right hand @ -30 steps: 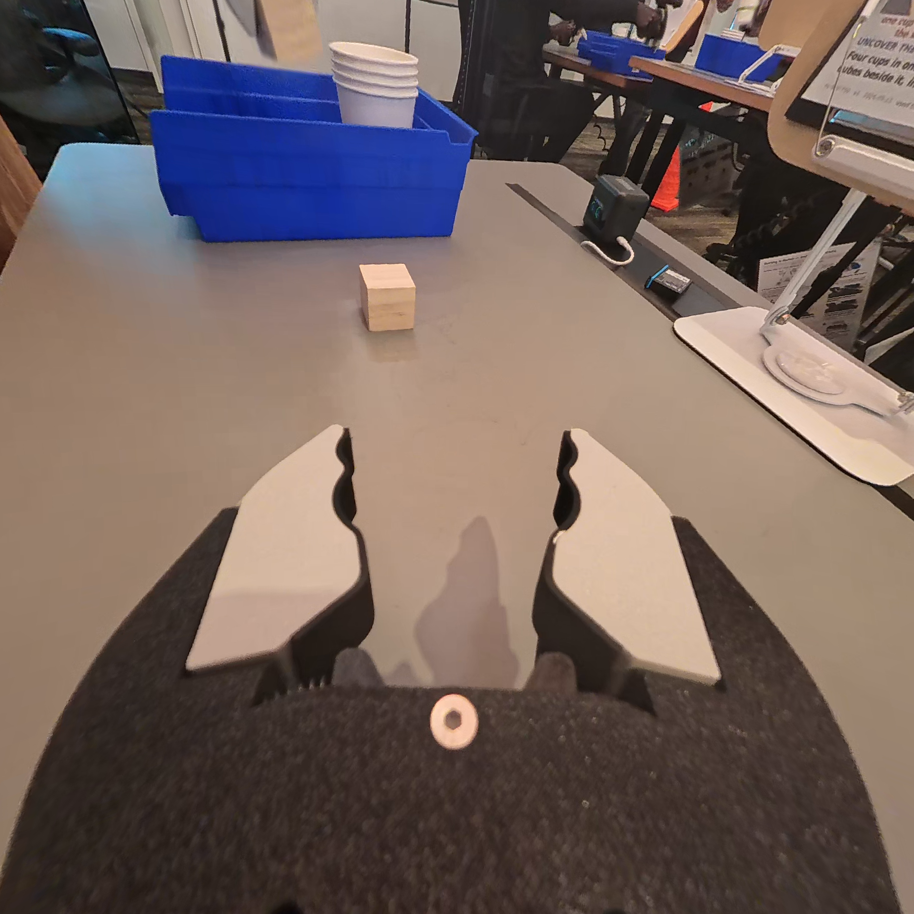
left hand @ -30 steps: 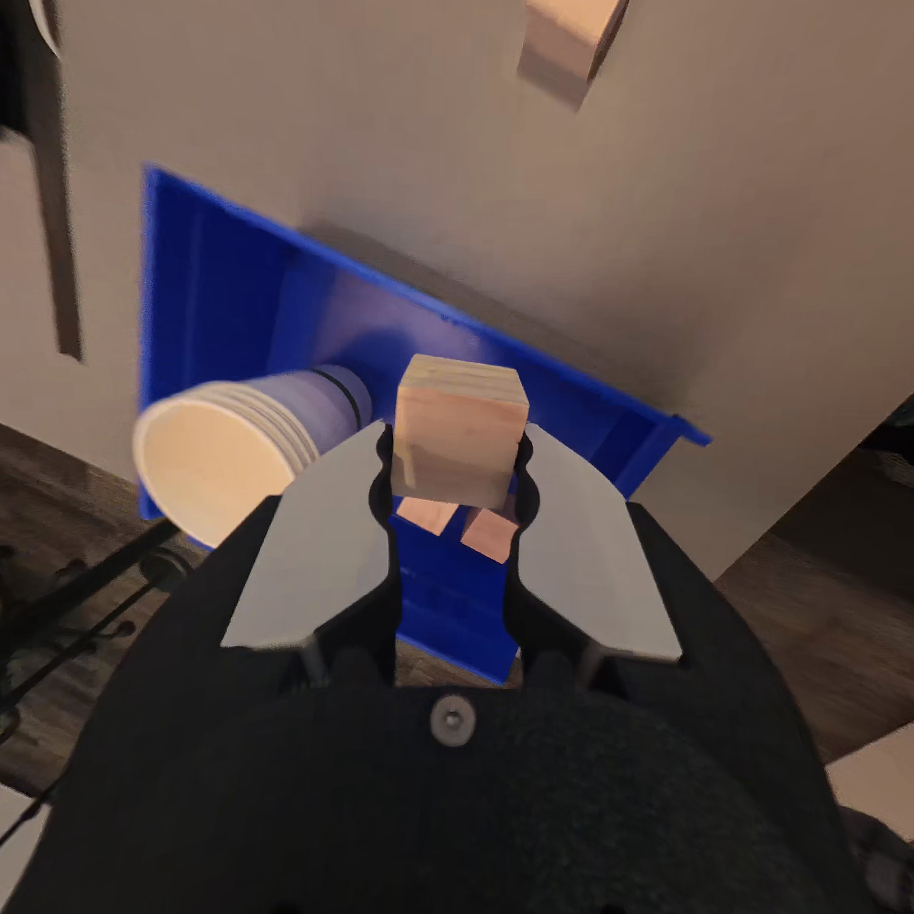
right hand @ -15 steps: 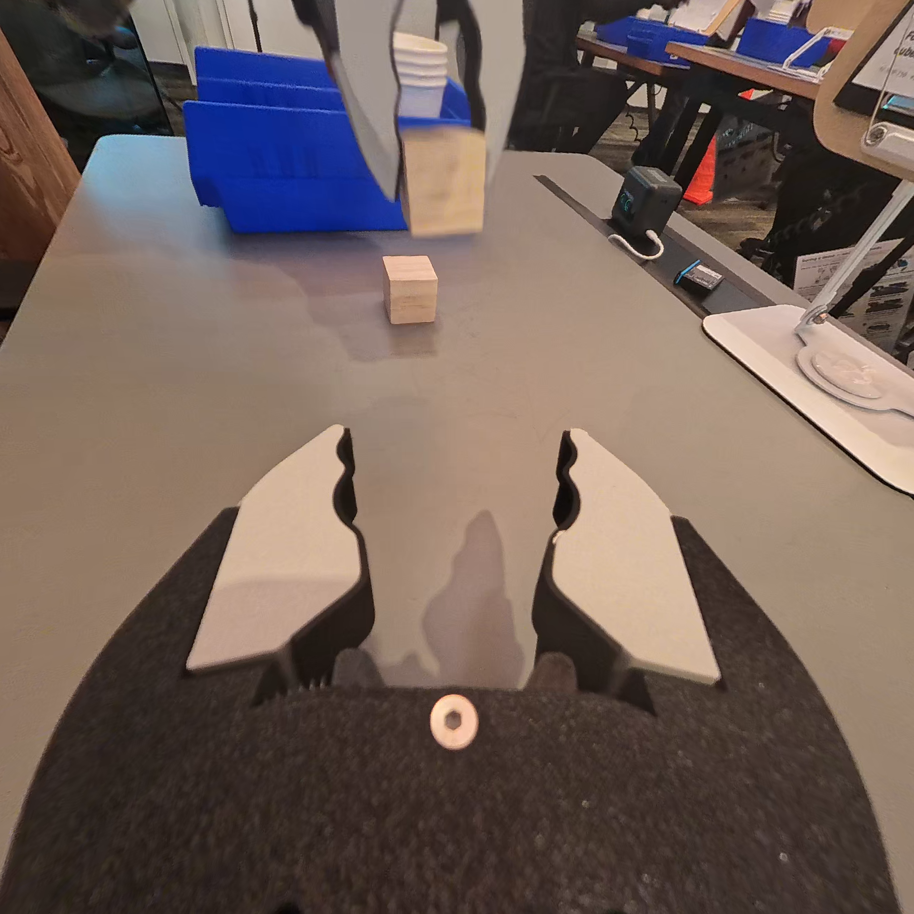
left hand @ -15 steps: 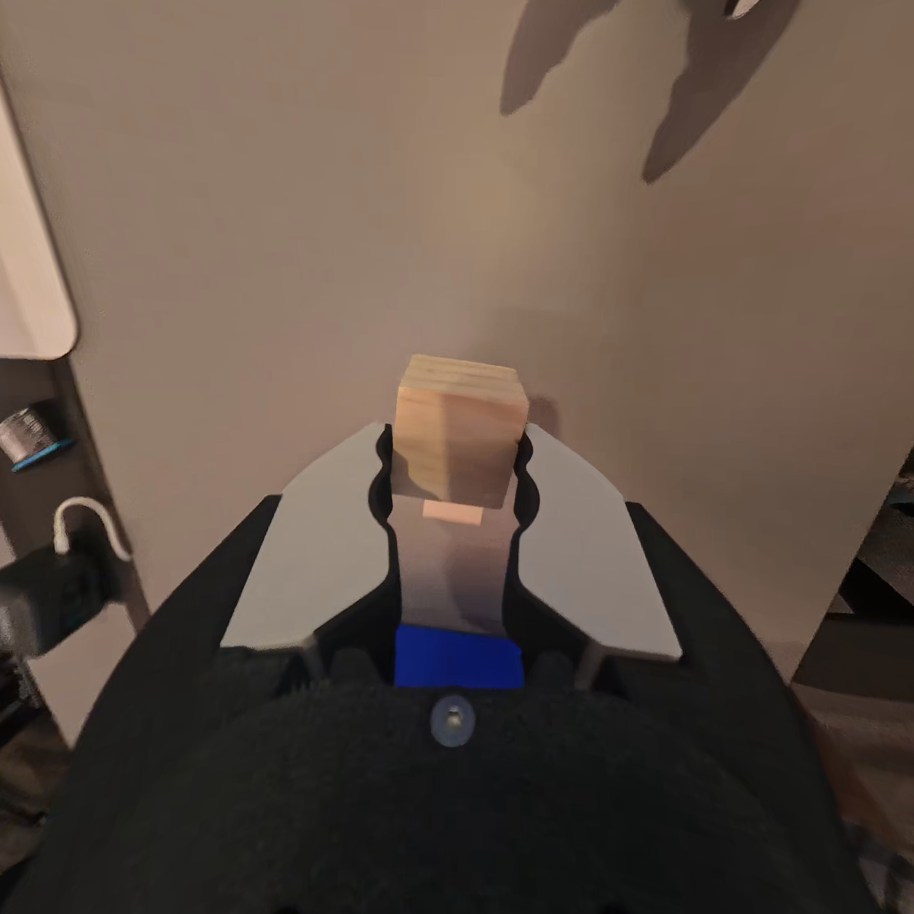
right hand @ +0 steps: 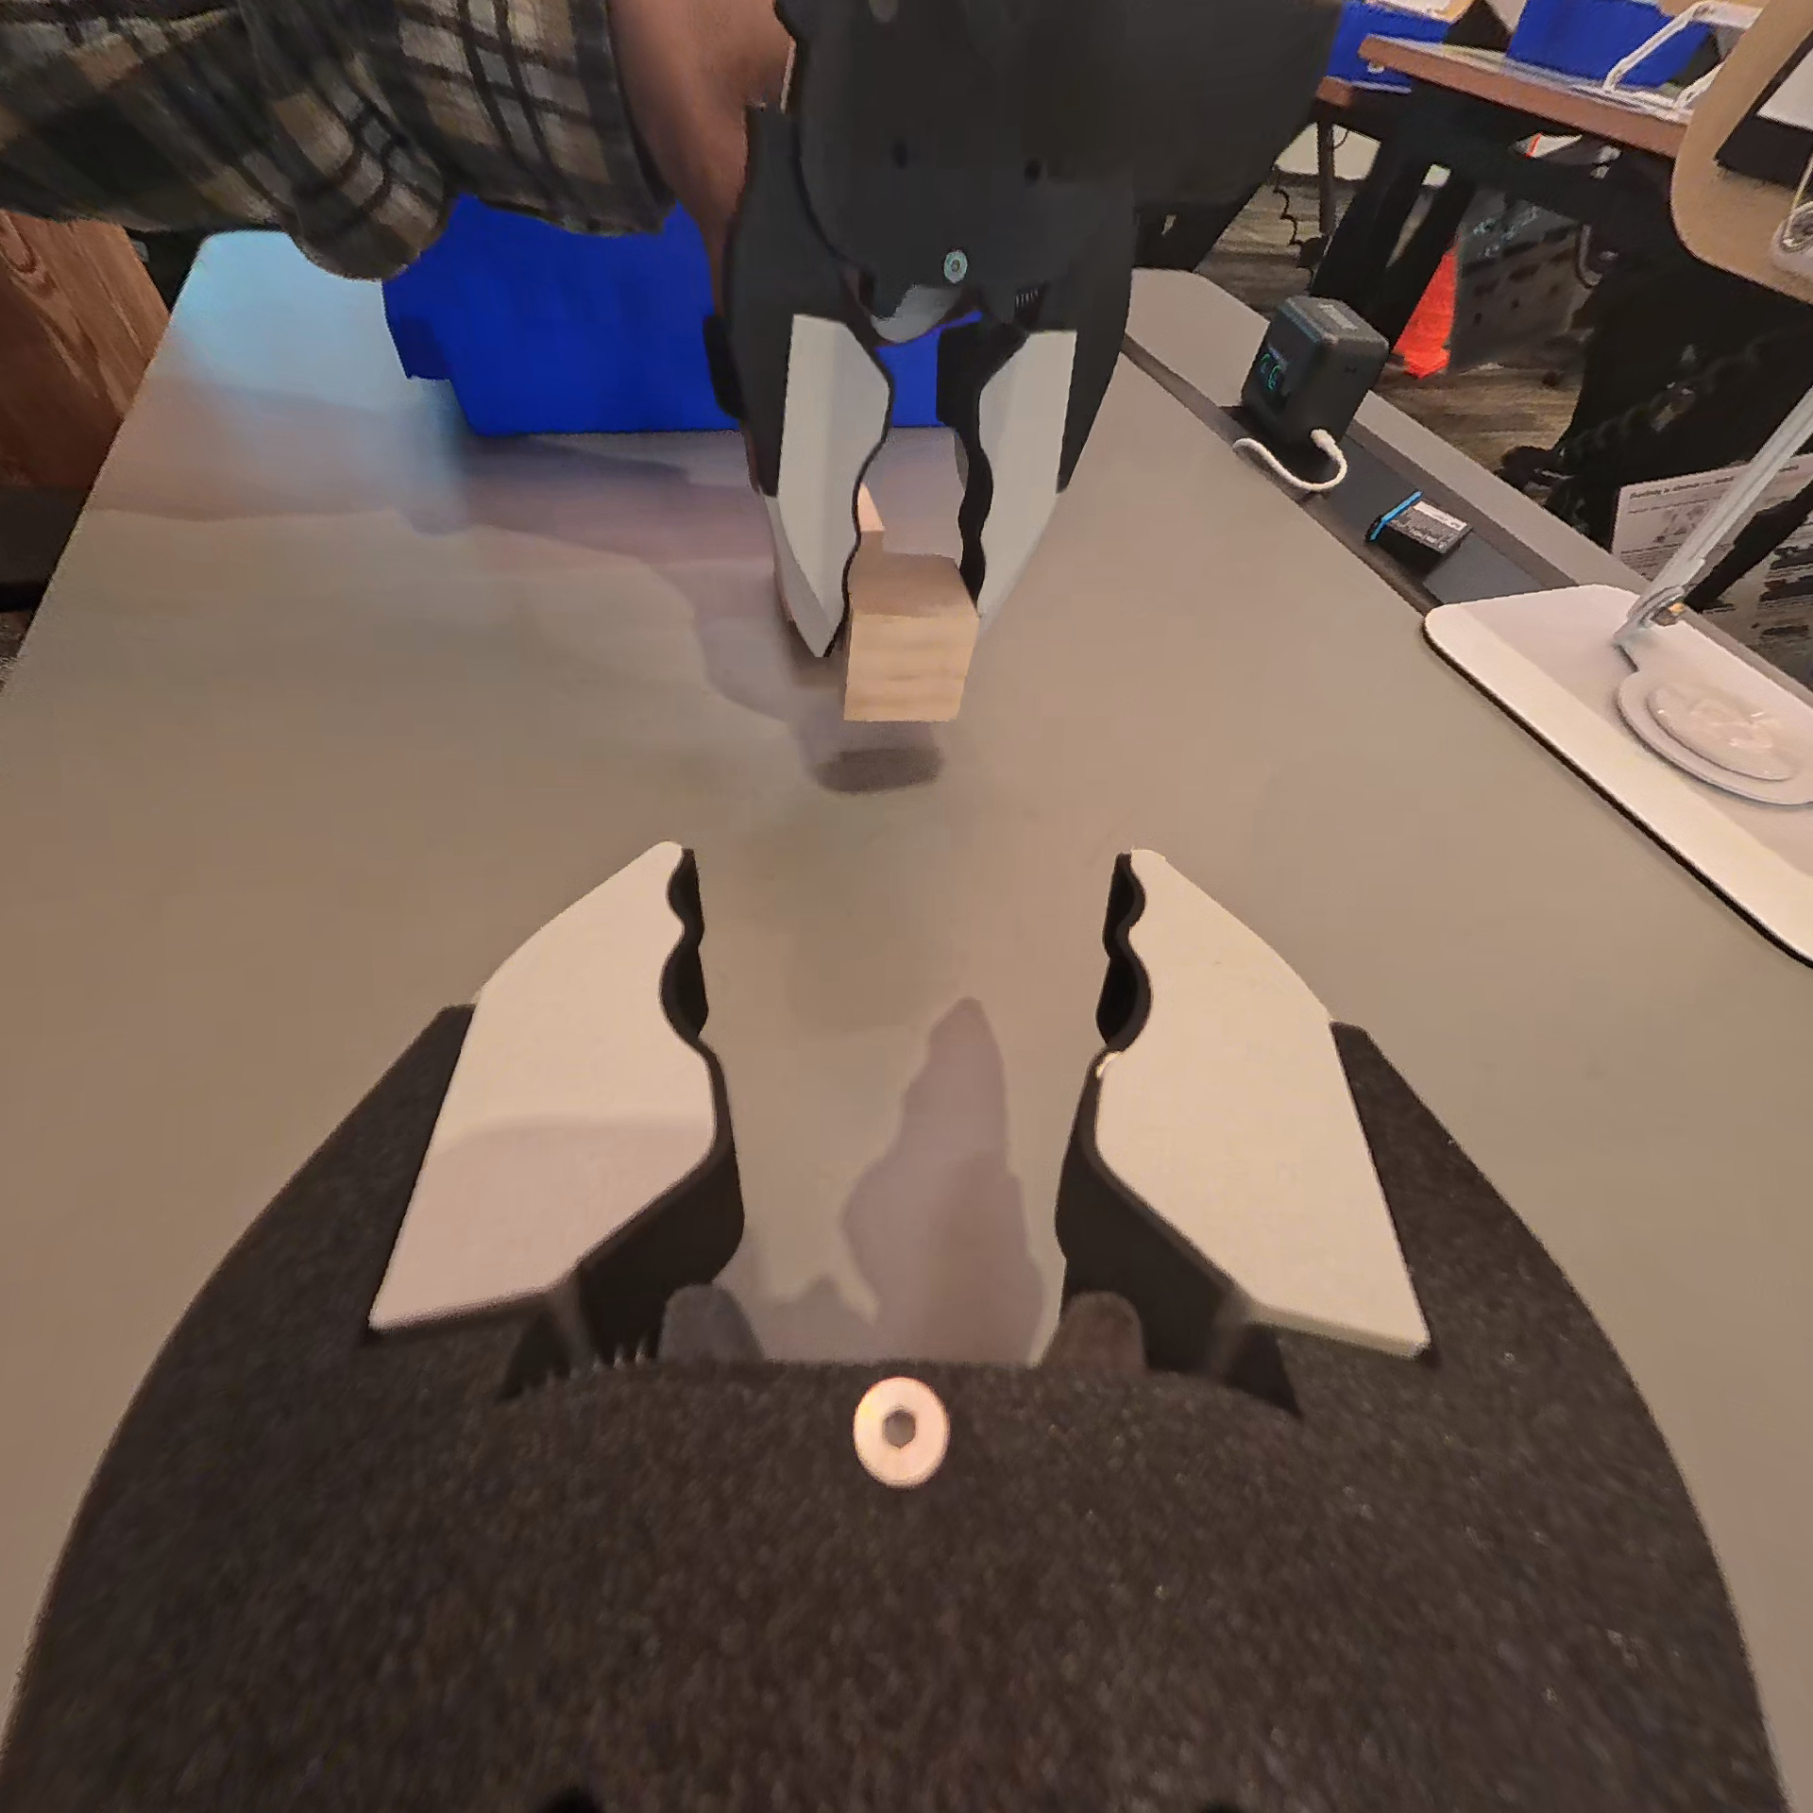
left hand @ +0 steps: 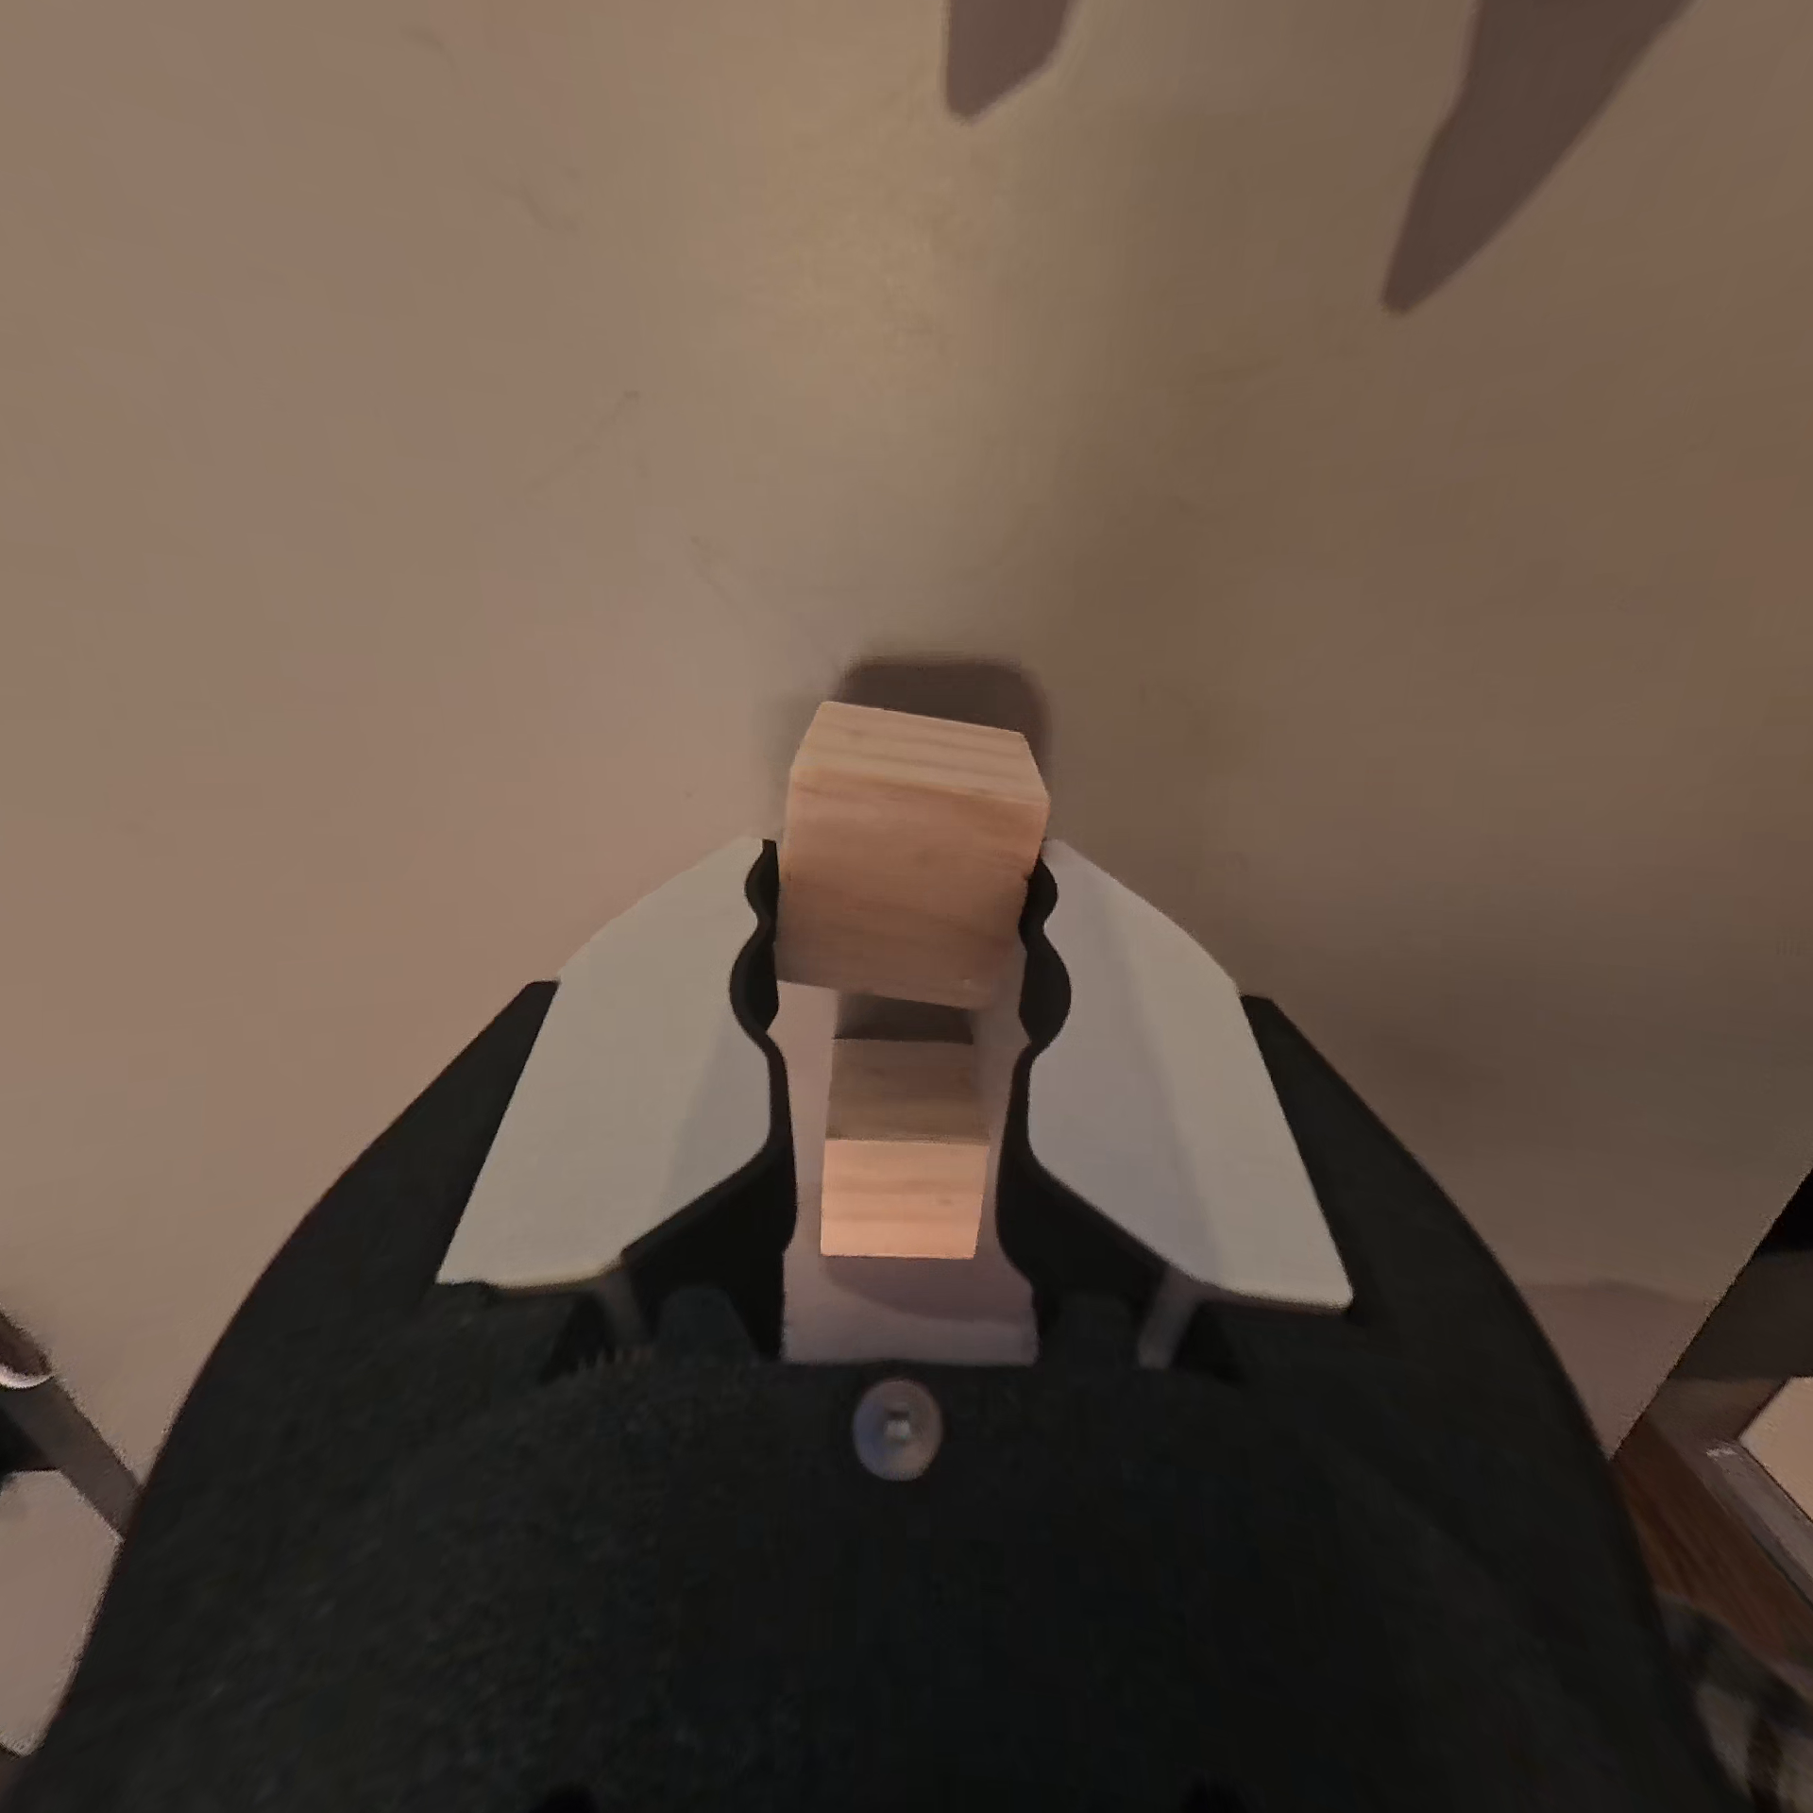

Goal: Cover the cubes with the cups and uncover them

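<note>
My left gripper [left hand: 907, 868] is shut on a light wooden cube [left hand: 912, 844]. In the right wrist view the left gripper [right hand: 903, 638] points down and holds this cube [right hand: 907, 657] just above the grey table [right hand: 392, 785], with a small shadow under it. A second wooden cube [left hand: 901, 1167] stands on the table right behind it, mostly hidden in the right wrist view [right hand: 869, 520]. My right gripper [right hand: 903, 883] is open and empty, low over the table, a short way in front of the held cube. The cups are hidden.
A blue bin [right hand: 559, 334] stands at the far end of the table behind the left gripper. A person's plaid sleeve [right hand: 343, 108] reaches in from the upper left. A black device with a white cable [right hand: 1315, 363] and a white stand base [right hand: 1589, 706] sit on the right.
My left gripper carried the cube away from the blue bin, over the cube on the table, and lowered it close to the table nearer the right gripper. The right gripper stayed open.
</note>
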